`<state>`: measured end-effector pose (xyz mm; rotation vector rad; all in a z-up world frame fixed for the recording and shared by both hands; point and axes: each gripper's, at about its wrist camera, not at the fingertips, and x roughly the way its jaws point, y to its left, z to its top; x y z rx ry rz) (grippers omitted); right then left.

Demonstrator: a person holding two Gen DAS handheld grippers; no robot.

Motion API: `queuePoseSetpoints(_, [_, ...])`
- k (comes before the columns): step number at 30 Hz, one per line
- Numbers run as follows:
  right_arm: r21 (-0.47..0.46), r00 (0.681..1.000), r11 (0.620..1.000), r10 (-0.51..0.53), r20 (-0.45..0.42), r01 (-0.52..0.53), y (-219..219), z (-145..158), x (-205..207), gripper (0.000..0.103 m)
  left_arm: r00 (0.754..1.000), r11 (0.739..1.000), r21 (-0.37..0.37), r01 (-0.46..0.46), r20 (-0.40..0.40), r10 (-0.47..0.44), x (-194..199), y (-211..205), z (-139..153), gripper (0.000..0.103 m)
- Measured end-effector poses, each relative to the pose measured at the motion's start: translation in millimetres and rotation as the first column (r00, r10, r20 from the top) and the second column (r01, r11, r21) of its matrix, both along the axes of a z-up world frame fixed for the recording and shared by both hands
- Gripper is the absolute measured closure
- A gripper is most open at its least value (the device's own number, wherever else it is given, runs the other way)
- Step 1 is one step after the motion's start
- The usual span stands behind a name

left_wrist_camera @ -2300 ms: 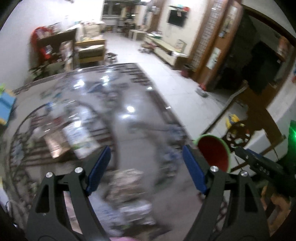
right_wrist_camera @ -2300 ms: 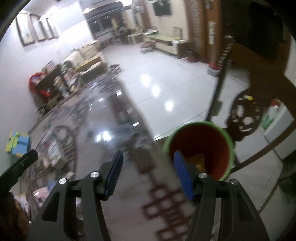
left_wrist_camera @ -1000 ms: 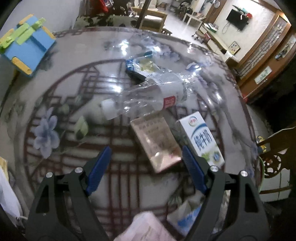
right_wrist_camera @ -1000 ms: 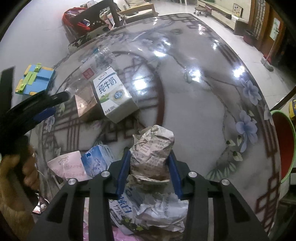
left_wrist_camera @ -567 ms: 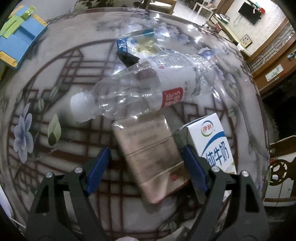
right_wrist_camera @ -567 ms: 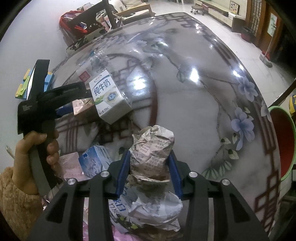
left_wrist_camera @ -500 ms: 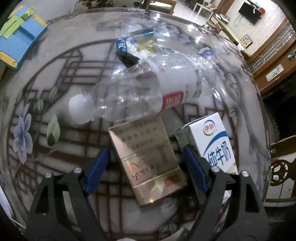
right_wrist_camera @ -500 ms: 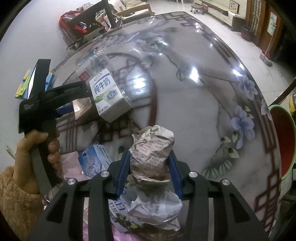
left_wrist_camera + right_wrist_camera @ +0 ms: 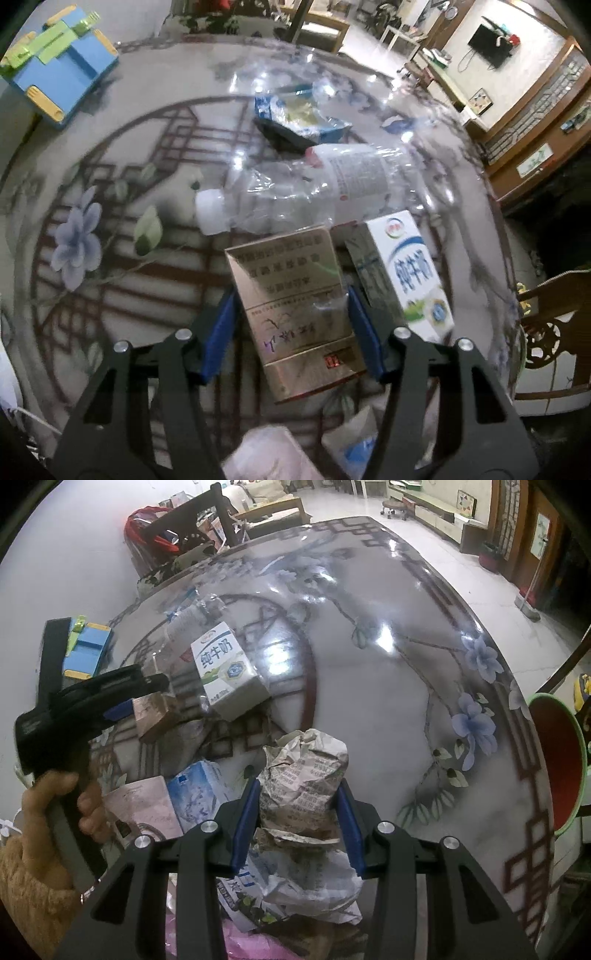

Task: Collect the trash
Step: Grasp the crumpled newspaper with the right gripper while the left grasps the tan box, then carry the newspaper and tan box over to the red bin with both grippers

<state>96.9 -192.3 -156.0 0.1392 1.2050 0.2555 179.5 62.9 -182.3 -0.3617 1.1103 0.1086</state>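
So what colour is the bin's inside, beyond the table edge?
Red, with a green rim; right wrist view.

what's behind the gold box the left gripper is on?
Directly behind the gold box lies a crushed clear bottle, with a blue wrapper beyond. The table under the box is hidden.

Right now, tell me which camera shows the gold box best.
The left wrist view: the gold box fills the middle of the frame between the left gripper jaws, its printed top face showing. The right wrist view catches only one small corner of it, partly behind the left gripper, beside the milk carton.
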Motion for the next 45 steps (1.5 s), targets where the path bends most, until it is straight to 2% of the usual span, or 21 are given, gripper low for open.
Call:
queuePoseSetpoints(10, [0.005, 0.996, 1.0, -0.027, 0.081, 0.027, -3.9, 22.1, -14.5, 0.062, 0.992, 0.999, 0.007, 0.054, 0.111, -0.054, -44.0, -17.3, 50.1, 0.046])
queuePoseSetpoints(19, [0.032, 0.985, 0.996, -0.092, 0.144, 0.088, -23.7, 43.9, -27.2, 0.063, 0.969, 0.991, 0.034, 0.126, 0.209, -0.13, -61.5, -49.5, 91.3, 0.046])
queuePoseSetpoints(36, [0.087, 0.952, 0.977, -0.21, 0.22, 0.196, -74.0, 70.2, -59.9, 0.063, 0.935, 0.976, 0.07, 0.205, 0.28, -0.216, -82.4, -95.8, 122.8, 0.047])
queuePoseSetpoints(45, [0.111, 0.942, 0.965, -0.258, 0.214, 0.24, -100.0, 69.4, -69.7, 0.063, 0.917, 0.962, 0.09, 0.259, 0.291, -0.274, -90.6, -124.4, 130.5, 0.047])
